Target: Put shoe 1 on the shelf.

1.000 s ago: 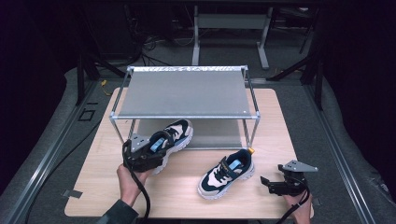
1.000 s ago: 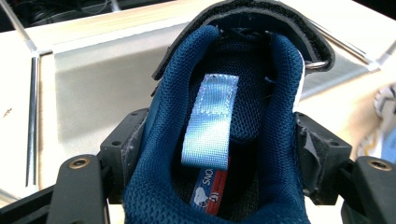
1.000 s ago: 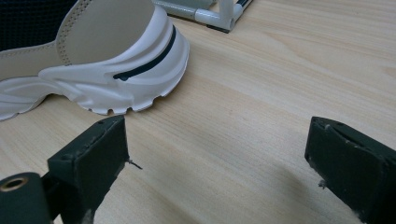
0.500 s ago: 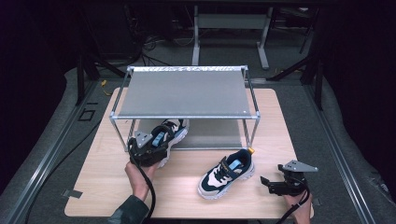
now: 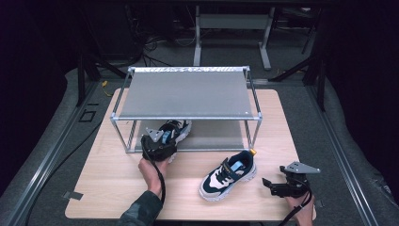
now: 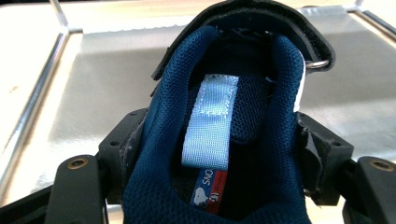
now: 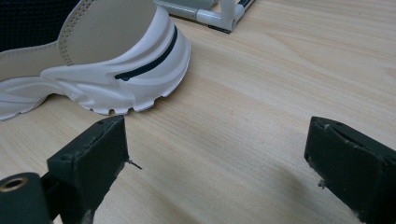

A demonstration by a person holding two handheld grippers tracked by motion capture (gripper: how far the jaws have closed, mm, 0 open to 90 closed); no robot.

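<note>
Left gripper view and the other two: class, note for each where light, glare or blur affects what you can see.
Left gripper view: glare washes out the shelf; the held shoe stays sharp. High view: surroundings dark, table evenly lit. Right gripper view: near jaws slightly soft, the second shoe casting a soft shadow.

Navy mesh-cloth shoe (image 6: 219, 154) with a woven loop — brushed matt metal shelf (image 6: 93, 93), pale wood-grain table (image 7: 261, 116).
</note>
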